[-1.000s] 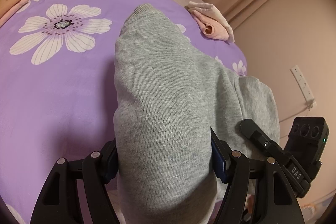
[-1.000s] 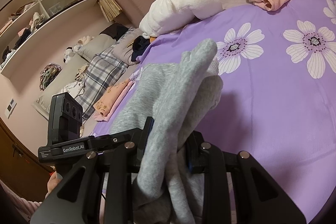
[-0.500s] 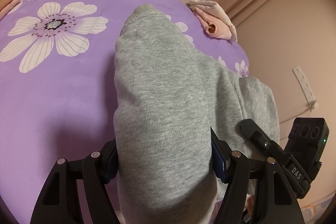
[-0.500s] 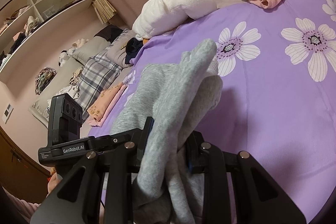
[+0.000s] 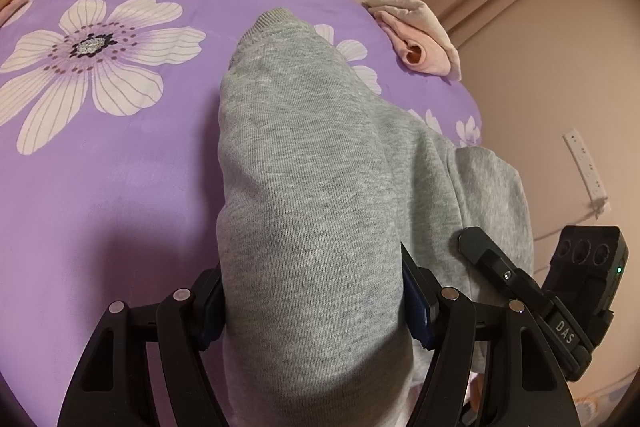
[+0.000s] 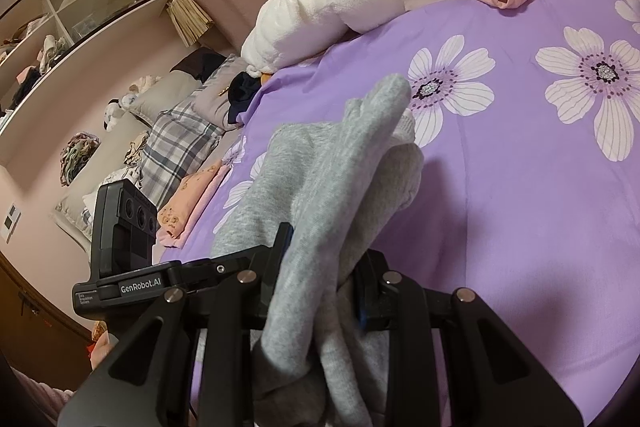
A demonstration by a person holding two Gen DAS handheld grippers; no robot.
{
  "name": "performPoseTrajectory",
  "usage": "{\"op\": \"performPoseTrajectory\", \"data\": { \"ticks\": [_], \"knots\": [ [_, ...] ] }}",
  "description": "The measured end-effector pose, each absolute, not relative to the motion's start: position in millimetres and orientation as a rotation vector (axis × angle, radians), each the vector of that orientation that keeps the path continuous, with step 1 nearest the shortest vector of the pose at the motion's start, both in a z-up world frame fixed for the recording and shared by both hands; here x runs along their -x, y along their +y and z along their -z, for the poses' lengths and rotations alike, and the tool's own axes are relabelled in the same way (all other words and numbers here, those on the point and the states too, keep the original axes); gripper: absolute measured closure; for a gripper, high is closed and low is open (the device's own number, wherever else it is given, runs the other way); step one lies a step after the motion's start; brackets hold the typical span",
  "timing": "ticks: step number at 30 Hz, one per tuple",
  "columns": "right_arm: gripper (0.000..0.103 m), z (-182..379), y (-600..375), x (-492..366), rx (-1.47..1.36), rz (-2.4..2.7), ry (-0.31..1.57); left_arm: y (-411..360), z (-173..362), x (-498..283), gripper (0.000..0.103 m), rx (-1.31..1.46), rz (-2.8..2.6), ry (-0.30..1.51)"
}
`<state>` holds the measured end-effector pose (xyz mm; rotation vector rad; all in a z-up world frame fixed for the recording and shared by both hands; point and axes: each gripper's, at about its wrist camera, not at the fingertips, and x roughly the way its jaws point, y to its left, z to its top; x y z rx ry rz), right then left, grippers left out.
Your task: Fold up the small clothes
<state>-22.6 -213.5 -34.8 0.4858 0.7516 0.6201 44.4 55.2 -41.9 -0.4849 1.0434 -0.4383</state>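
Garment: a grey knit garment is held above the purple flowered bed, carried between both tools and seemingly clear of the cover under the raised part.
Left hand-held gripper: clamped on a thick, bunched width of the garment, its pads pressed into the cloth on either side.
Right hand-held gripper: nearly together, pinched on several gathered layers of the garment.
Axis: in the left view the long axis is seen to run straight away from the jaws, with the ribbed cuff end pointed toward the far side of the bed.
Risk, slip: the thin layers in the right grip could be pulled free if the two tools are drawn apart too hard.
Risk, skew: because the cloth is bunched, not flat, a crooked fold could be laid if it is lowered unsmoothed.
Risk, snag: the pink clothes near the far edge could be brushed if the cuff is carried too far.
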Motion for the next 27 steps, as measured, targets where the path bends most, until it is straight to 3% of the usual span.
{"op": "performPoseTrajectory", "data": {
  "ticks": [27],
  "knots": [
    [0.076,48,-217,-1,-0.498,-0.602,0.766,49,46,-52,0.033,0.479,0.429,1.069]
  ]
}}
